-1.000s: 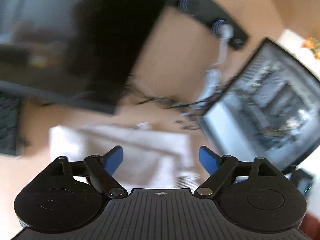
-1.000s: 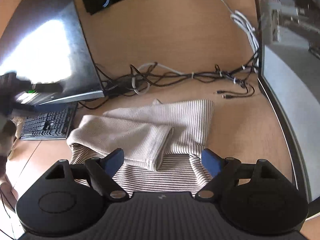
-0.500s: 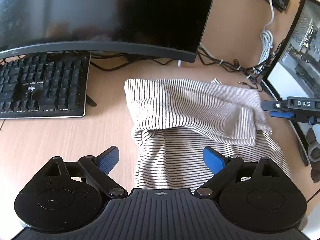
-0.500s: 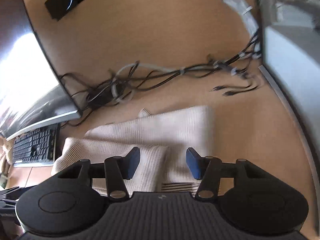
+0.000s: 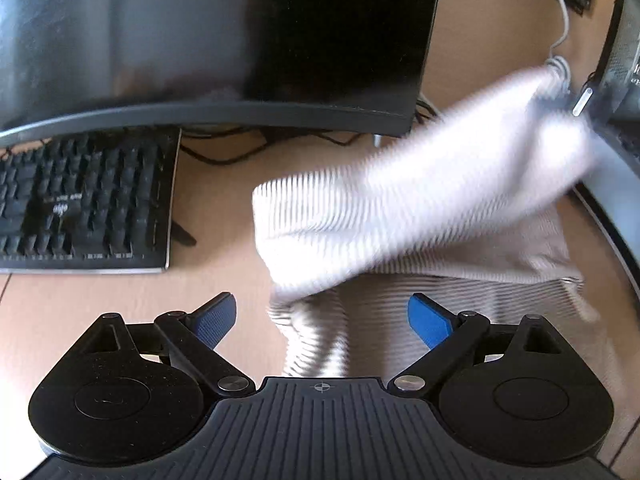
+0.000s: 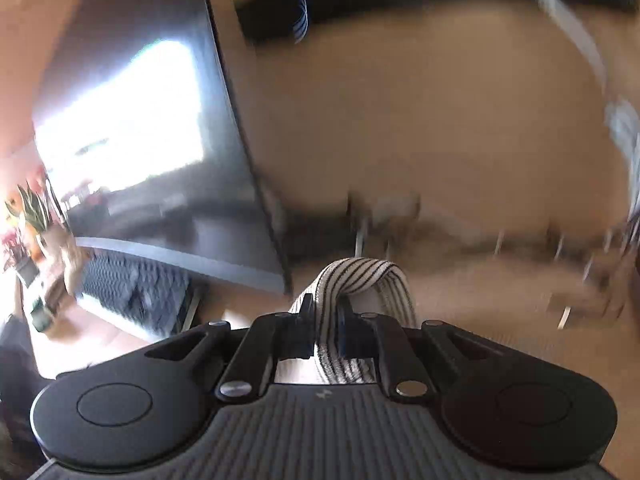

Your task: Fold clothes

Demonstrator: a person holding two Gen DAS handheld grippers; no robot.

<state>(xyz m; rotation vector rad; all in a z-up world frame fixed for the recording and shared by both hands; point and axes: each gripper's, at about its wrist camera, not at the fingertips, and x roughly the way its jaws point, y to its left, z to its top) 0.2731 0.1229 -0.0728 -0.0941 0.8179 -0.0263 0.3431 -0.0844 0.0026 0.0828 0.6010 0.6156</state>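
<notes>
A cream striped garment [image 5: 420, 216] lies on the wooden desk [image 5: 100, 304], with one part blurred and lifted toward the upper right. My left gripper [image 5: 322, 316] is open and empty, just short of the garment's near left edge. My right gripper [image 6: 325, 330] is shut on a fold of the striped garment [image 6: 360, 276], which bunches up between the fingers. The right gripper shows only as a blur at the lifted end in the left wrist view.
A black keyboard [image 5: 80, 208] lies at the left and a curved dark monitor [image 5: 200, 40] stands behind it. A computer case [image 5: 624, 60] stands at the right. Cables [image 6: 460, 236] run along the desk's back. A black power strip [image 6: 276, 20] is on the wall.
My right gripper has closed on the garment and lifted part of it up and right. The left gripper has stayed open near the garment's near edge.
</notes>
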